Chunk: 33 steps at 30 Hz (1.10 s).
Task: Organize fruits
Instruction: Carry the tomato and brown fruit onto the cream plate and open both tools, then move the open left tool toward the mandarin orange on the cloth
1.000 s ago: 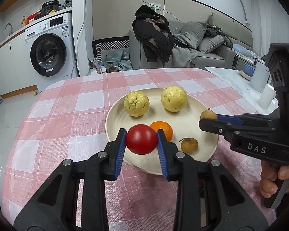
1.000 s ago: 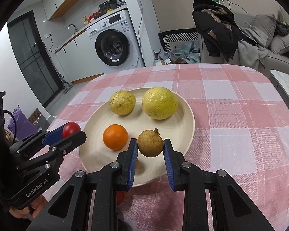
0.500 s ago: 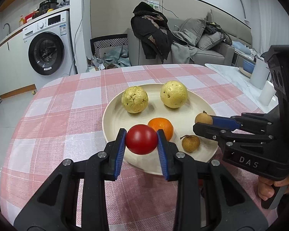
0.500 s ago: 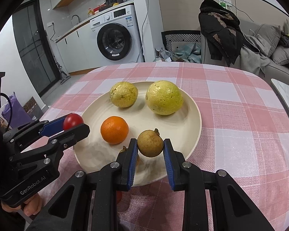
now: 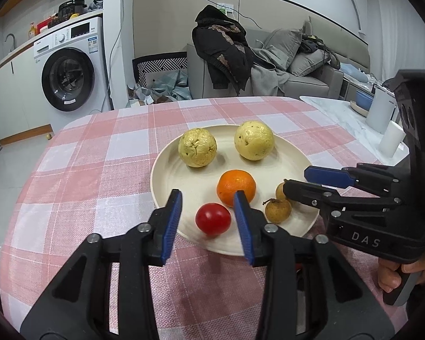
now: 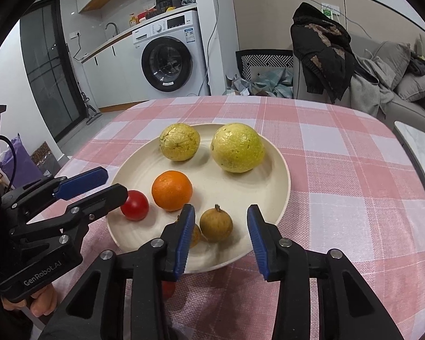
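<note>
My left tool (image 5: 208, 212) is opening around the tomato (image 5: 213, 219) at the plate's (image 5: 167, 167) 7 o'clock, my right tool (image 6: 219, 228) opening off the brown fruit (image 6: 216, 224) at 5; both look light, round, bruisable; I'd pinch across the middle.

Red tomato (image 5: 213, 218), orange mandarin (image 5: 236, 183), cream plate (image 5: 167, 175), pink-checked tablecloth (image 5: 99, 175)
</note>
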### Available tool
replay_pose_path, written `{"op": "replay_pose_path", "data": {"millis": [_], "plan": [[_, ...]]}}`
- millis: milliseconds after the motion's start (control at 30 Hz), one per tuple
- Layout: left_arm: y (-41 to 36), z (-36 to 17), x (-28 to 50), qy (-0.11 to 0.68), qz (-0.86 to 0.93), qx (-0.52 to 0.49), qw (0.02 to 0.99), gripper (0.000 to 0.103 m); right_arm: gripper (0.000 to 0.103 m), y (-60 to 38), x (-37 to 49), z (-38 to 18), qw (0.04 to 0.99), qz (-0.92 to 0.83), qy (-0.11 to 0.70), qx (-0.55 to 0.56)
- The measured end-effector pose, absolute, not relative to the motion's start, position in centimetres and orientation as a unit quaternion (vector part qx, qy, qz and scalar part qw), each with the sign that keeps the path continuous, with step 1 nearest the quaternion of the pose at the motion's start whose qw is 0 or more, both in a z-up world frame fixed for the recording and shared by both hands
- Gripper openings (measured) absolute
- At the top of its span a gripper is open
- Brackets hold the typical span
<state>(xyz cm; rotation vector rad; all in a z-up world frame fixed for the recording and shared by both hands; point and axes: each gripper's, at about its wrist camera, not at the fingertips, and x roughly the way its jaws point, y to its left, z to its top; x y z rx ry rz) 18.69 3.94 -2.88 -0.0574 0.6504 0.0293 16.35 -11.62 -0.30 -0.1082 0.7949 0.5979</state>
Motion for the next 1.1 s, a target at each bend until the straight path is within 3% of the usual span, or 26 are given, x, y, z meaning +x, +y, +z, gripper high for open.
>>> {"op": "replay_pose_path", "data": {"millis": [100, 133, 167, 200, 267, 333, 467, 1100], "plan": [[4.1, -2.5, 17.9, 0.314, 0.015, -0.031, 0.949, 0.058, 0.053, -11.8, 16.0, -0.2, 0.880, 0.287, 0.374, -0.058], [4.2, -2.3, 17.7, 0.312, 0.015, -0.032, 0.950, 0.069, 0.055, -11.9, 15.8, -0.1, 0.881, 0.285, 0.372, -0.063], [4.3, -2.1, 17.4, 0.307, 0.015, -0.034, 0.951, 0.082, 0.063, -11.9, 15.7, -0.1, 0.882, 0.284, 0.371, -0.066], [4.3, -1.9, 17.1, 0.305, 0.016, -0.034, 0.952, 0.086, 0.075, -12.0, 15.6, 0.0, 0.883, 0.284, 0.369, -0.068], [4.2, -1.6, 16.5, 0.302, 0.018, -0.028, 0.953, 0.095, 0.088, -12.3, 15.4, 0.2, 0.884, 0.285, 0.364, -0.066], [4.0, -1.4, 15.9, 0.300, 0.021, -0.016, 0.954, 0.102, 0.092, -12.7, 15.2, 0.4, 0.883, 0.288, 0.366, -0.064], [3.4, -1.0, 14.5, 0.297, 0.024, 0.006, 0.954, 0.102, 0.103, -13.2, 14.7, 0.7, 0.881, 0.288, 0.372, -0.060], [1.7, 0.1, 7.3, 0.297, -0.009, -0.015, 0.955, 0.102, 0.103, -17.7, 9.8, 1.8, 0.871, 0.297, 0.387, -0.057]]}}
